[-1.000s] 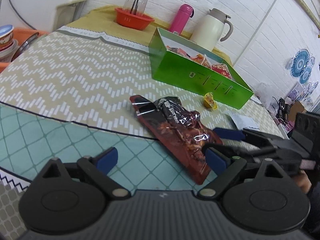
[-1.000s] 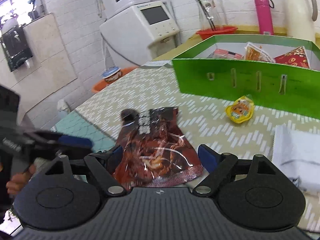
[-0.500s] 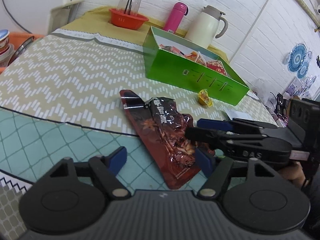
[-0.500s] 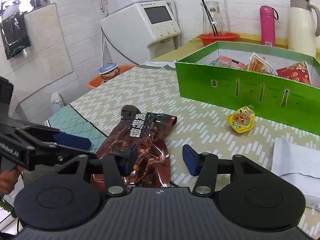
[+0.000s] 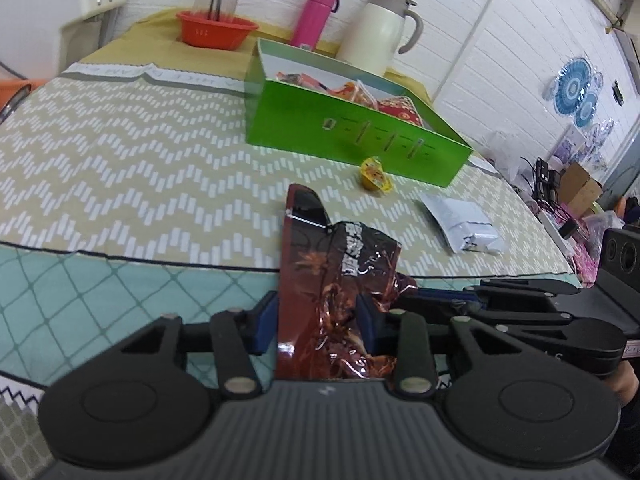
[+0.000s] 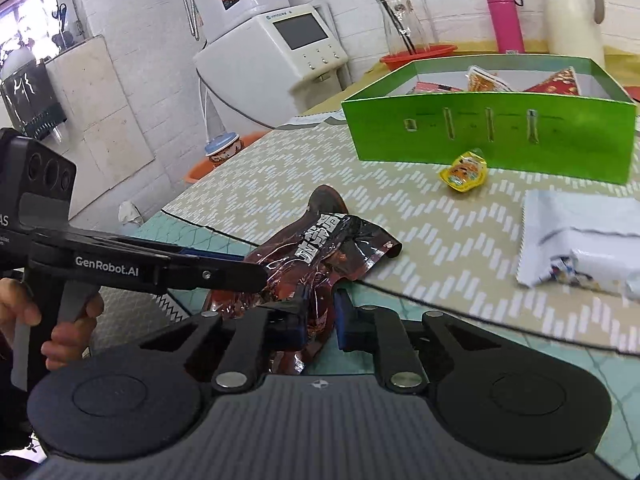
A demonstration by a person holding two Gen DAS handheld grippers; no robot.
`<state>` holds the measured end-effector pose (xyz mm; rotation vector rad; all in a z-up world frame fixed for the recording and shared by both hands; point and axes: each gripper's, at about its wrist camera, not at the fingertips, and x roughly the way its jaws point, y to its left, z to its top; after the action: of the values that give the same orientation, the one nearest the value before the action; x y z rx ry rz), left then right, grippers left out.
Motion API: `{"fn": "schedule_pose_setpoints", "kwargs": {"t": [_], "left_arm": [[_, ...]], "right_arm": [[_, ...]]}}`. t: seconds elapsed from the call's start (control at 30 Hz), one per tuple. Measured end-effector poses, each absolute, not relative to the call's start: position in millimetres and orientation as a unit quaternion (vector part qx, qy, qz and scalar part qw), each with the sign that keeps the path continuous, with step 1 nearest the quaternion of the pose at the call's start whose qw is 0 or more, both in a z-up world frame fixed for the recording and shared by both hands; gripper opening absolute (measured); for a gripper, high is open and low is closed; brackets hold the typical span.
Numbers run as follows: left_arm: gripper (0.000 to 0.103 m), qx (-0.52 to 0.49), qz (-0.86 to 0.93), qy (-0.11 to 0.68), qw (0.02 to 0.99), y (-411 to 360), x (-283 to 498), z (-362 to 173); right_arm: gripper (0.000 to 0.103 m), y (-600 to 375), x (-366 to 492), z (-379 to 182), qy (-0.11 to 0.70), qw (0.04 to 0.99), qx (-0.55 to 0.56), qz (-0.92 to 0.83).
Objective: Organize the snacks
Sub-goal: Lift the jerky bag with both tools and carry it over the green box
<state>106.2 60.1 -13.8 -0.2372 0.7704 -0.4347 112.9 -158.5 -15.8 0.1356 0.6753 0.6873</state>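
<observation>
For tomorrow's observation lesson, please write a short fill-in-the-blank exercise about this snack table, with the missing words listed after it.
1. Both the left claw and the right claw are closed on the dark ____ snack bag.
2. The snacks already sorted sit inside the ____ box.
3. The small yellow jelly cup lies on the table in front of the ____.
4. The bottle behind the box is ____.

Missing words: red; green; box; pink

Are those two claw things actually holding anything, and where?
Both hold the dark red snack bag: left gripper spans its near end, right gripper pinches the same end's crumpled side.
</observation>
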Motion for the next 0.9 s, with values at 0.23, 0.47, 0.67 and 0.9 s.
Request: {"fn": "schedule_pose_setpoints", "kwargs": {"t": [0.23, 0.47, 0.67, 0.9], "left_arm": [[0.035, -0.092, -0.230, 0.381, 0.891, 34.3, 106.2, -11.7], [0.034, -0.084, -0.238, 0.393, 0.884, 36.5, 106.7, -10.8], [0.034, -0.089, -0.233, 0.387, 0.888, 33.7, 108.0, -12.3], [0.034, -0.081, -0.238, 0.385, 0.888, 33.3, 108.0, -12.2]], "right_arm": [[0.045, -178.7, 90.2, -15.7, 0.313, 0.905, 0.067, 0.280], [0.046, -176.0, 87.5, -18.2, 0.306, 0.906, 0.078, 0.283], [0.050, -169.1, 88.7, -19.6, 0.304, 0.904, 0.084, 0.287], [0.050, -169.6, 85.5, -19.6, 0.306, 0.906, 0.084, 0.279]]}}
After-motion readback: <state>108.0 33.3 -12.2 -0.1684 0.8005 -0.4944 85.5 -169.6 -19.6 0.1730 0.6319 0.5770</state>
